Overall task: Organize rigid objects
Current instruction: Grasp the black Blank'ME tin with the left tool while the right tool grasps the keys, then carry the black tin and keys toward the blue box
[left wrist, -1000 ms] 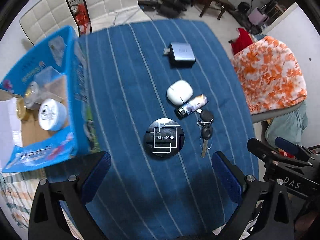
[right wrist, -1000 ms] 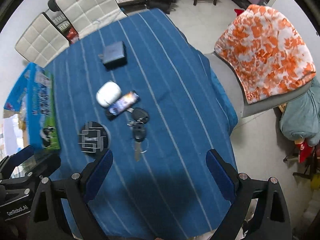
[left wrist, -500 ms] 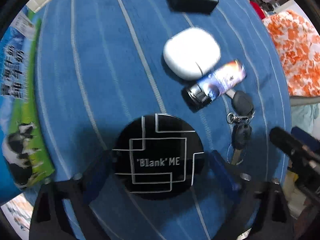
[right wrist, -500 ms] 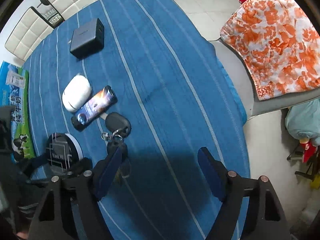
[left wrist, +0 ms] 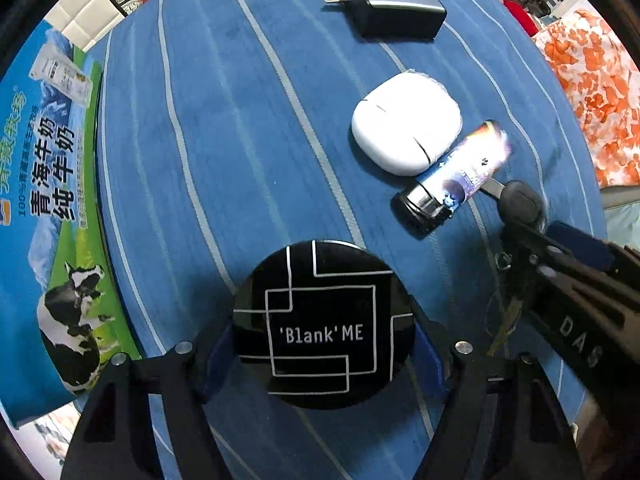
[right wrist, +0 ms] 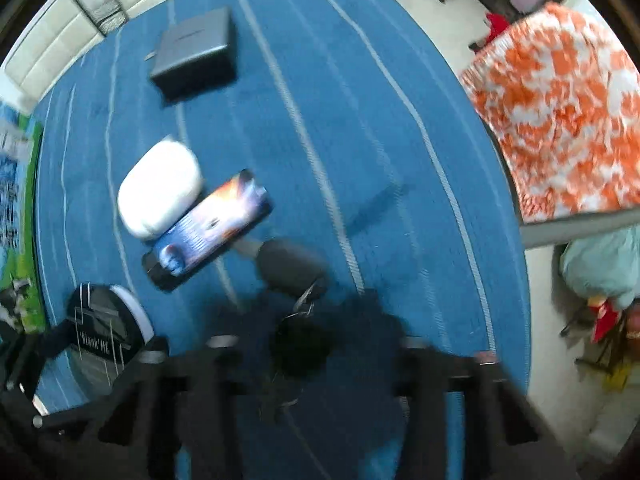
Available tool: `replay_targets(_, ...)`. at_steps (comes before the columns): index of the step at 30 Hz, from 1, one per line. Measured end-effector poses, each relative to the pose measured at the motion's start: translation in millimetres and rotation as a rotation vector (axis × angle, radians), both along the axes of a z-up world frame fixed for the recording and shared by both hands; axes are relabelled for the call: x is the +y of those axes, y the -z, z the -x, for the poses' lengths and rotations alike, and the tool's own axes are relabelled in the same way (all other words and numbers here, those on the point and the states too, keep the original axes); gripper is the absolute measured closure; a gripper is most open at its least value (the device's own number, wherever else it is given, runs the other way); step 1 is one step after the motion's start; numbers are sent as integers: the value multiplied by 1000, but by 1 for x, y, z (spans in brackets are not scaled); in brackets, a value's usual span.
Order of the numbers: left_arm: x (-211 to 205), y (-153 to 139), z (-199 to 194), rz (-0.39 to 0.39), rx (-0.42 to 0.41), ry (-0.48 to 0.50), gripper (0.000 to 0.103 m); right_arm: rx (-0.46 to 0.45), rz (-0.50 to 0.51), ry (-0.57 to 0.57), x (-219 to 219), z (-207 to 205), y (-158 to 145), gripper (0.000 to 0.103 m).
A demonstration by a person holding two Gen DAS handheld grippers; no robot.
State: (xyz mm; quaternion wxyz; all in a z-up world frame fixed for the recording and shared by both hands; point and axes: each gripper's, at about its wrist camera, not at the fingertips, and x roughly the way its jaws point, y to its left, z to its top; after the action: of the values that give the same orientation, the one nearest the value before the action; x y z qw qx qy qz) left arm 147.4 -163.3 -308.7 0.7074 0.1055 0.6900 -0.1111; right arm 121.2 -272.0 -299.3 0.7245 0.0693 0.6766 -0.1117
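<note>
A black round disc [left wrist: 322,324] printed 'Blank' ME lies on the blue striped tablecloth [left wrist: 224,152]. My left gripper [left wrist: 324,356] has its blue pads [left wrist: 219,356] pressed against both sides of the disc. A key bunch [right wrist: 298,340] with a black fob [right wrist: 290,266] lies to the disc's right. My right gripper [right wrist: 320,356] is low over the keys, blurred, fingers wide on either side of them. In the left wrist view the right gripper [left wrist: 560,276] covers most of the keys. A white case [left wrist: 406,124], a colourful lighter [left wrist: 456,176] and a grey charger [left wrist: 392,0] lie beyond.
A blue milk carton box [left wrist: 52,200] with a cow picture stands along the table's left side. A chair draped in orange and white cloth [right wrist: 560,120] is off the table's right edge. White padded chairs [right wrist: 60,40] stand behind the far end.
Both grippers came down to the table. The left one's fingers drew in onto the black disc. The right one dropped over the key bunch, its fingers still wide.
</note>
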Motion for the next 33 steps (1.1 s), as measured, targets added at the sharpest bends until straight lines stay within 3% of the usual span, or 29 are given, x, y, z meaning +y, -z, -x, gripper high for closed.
replay_targets(6,-4,-1,-2,6,5,-6,30,7,3,4,3,5,-8,95)
replay_targets(12,4,-17,-2,26,-4,-10,30,-15,1,11,-12,21,-29,96)
replay_targets(17,7,-48,5,72,-54,-4,30,-53,-21,35,-21,31,-51,97)
replay_targets(24,25,-96,23,134,-130,5,30,-147,-51,6,-15,34,-104,98)
replay_targets(33,58,-158,21,204,-223,-36,30,-284,-80,-71,28,35,-187,98)
